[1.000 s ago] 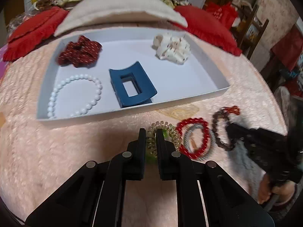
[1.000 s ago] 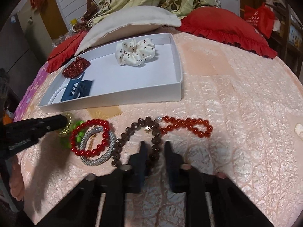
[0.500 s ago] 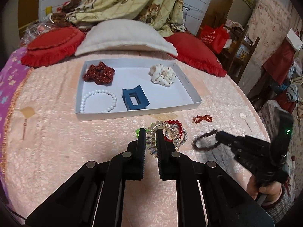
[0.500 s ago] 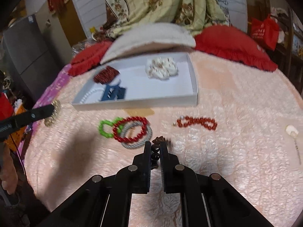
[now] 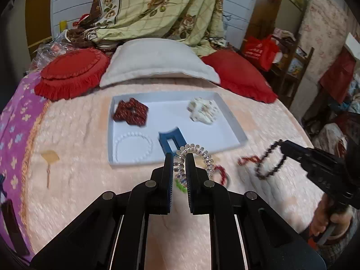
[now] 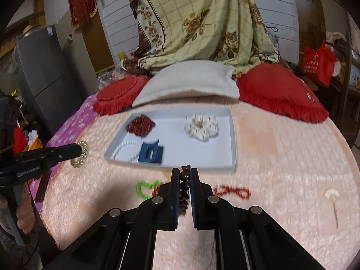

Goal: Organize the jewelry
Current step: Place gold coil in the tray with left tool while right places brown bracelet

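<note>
left hand-held gripper (image 5: pixel 179 160) clamping spiral hair tie (image 5: pixel 195 153), right hand-held gripper (image 6: pixel 184 175) clamping dark bead bracelet (image 6: pixel 185 180), above pink bedspread (image 5: pixel 74 175)

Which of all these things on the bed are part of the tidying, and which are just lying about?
Part of the job:
- white tray
- spiral hair tie in the left gripper
- dark bead bracelet in the right gripper
- red bead bracelet
- green bracelet

Just lying about:
- red cushions
- white pillow
- floral blanket
</note>
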### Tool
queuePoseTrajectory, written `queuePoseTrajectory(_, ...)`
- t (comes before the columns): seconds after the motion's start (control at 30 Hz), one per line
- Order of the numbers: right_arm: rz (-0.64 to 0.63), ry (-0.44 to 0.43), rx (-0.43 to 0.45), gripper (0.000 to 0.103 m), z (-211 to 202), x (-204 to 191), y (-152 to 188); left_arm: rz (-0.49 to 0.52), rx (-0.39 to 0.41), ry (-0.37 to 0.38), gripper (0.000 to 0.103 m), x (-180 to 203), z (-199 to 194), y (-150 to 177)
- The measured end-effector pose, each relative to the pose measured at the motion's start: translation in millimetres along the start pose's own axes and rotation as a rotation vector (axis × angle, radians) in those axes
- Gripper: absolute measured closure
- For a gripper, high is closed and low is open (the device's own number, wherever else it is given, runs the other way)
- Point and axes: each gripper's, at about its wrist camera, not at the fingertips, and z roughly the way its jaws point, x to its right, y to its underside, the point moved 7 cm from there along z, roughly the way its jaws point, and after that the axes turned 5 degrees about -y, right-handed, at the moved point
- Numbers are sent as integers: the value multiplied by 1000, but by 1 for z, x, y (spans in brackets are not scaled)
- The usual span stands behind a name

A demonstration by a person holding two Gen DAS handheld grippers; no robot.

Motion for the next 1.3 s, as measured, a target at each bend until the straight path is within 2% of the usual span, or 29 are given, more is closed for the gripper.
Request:
queuePoseTrajectory(0.17, -1, 27, -22, 95, 29, 10, -30, -10, -31, -44, 94, -12, 38, -37)
queuePoseTrajectory(0.27, 19, 29, -57, 95, 58, 18, -43, -9, -61, -64, 94, -15, 75, -61)
queuePoseTrajectory(0.43, 38, 17, -119, 95, 111, 20, -54, -17, -122, -94, 94, -19, 135, -78)
queuePoseTrajectory(0.53, 62, -34, -120, 95, 129, 17, -61, -14, -145, -119, 94, -22, 169, -83)
queuePoseTrajectory(0.63, 119, -67, -141, 95, 148, 26, -57, -15, -191, -126, 94, -24, 206, -83)
queuePoseTrajectory(0.8, 154, -21, -210, 95, 174, 53, -28, -8, -238, -151, 94, -29, 244, -77)
queuePoseTrajectory(0.97, 187, 7, -235, 95, 185, 73, -16, -33, -249, -151, 90, -37, 261, -73)
queuePoseTrajectory(1.03, 183, 13, -236, 95, 185, 76, -14, -57, -245, -120, 75, -38, 259, -73)
queuePoseTrajectory(1.1, 167, 33, -233, 95, 186, 76, -14, -79, -248, -72, 65, -37, 256, -73)
queuePoseTrajectory(1.13, 162, 35, -231, 95, 184, 75, -15, -89, -241, -55, 63, -38, 252, -74)
queuePoseTrajectory(1.17, 159, 37, -226, 92, 182, 74, -16, -97, -235, -46, 62, -36, 248, -75)
queuePoseTrajectory(1.23, 150, 49, -204, 78, 175, 73, -20, -109, -227, -33, 61, -37, 238, -77)
queuePoseTrajectory(1.27, 143, 57, -187, 68, 169, 72, -22, -115, -221, -23, 61, -37, 231, -78)
queuePoseTrajectory(1.3, 136, 67, -169, 64, 163, 72, -24, -116, -215, -19, 60, -37, 224, -79)
